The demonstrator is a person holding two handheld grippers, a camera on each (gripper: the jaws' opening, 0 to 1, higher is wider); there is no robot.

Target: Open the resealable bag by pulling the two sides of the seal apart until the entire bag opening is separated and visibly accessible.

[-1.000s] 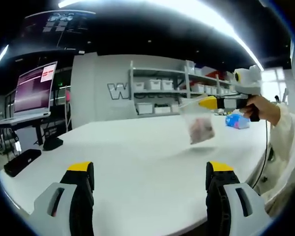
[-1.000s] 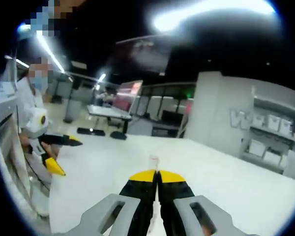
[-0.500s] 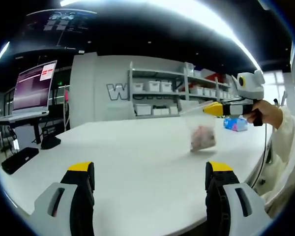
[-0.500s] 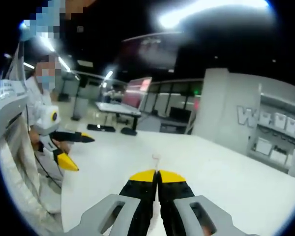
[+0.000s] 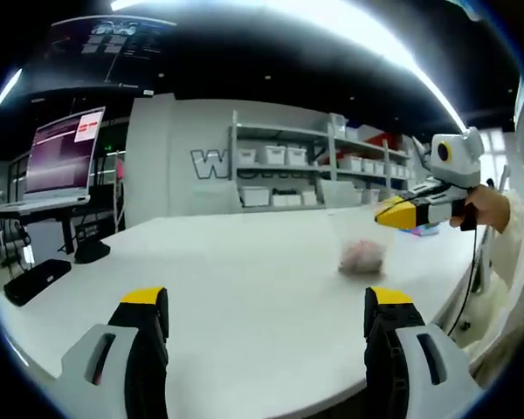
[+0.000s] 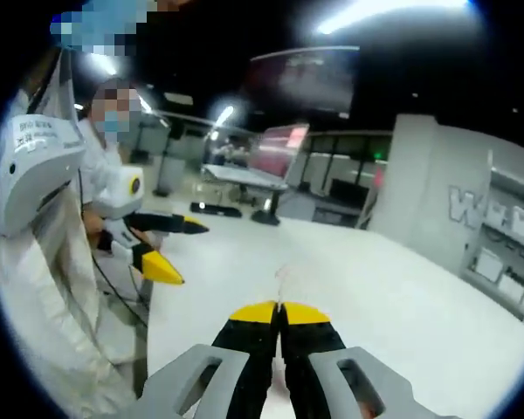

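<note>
Lower now, blurred bag (image 5: 361,247) in clamped right tool (image 6: 279,310); left tool (image 5: 266,301) agape, empty.

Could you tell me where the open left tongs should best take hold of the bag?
Probably the free side of the seal strip at the bag top. The right tongs pinch its top edge, contents hanging below, so the left tongs should come level from the opposite side.

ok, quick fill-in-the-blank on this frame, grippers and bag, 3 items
1. The right gripper is ____ on the bag's top edge.
2. The left gripper's jaws stand ____, gripping nothing.
3. The bag's pinkish contents sit by the white ____.

Missing words: shut; open; table
</note>
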